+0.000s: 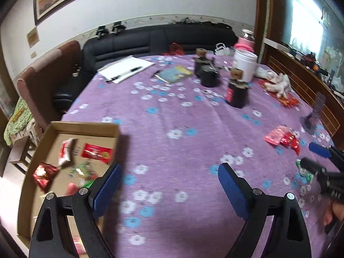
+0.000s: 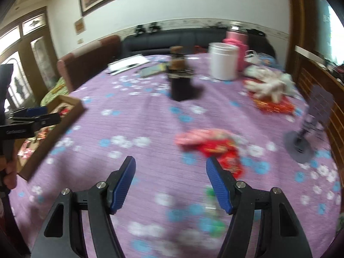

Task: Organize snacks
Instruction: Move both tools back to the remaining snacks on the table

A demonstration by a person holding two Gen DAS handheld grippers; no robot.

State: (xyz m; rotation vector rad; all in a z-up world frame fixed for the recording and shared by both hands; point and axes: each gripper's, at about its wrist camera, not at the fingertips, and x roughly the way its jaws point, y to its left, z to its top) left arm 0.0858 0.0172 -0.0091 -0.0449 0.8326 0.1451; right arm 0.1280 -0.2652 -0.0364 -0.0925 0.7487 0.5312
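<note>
— Cardboard box (image 1: 64,129), contents?
— Several red snack packets (image 1: 96,152), at the table's left edge.
— Remaining stock?
— Loose packets (image 2: 206,144) on the purple cloth (image 1: 172,111), ahead of the right gripper (image 2: 171,169).
— Grippers?
— Left gripper (image 1: 168,176): jaws wide apart, empty. Right: jaws apart, empty.

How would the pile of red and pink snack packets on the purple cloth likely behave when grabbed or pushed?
The snack packets look like thin crinkled wrappers, so probably light and floppy. Lying loosely heaped, they would likely scatter rather than move together. Glossy film may slip on the cloth.
</note>
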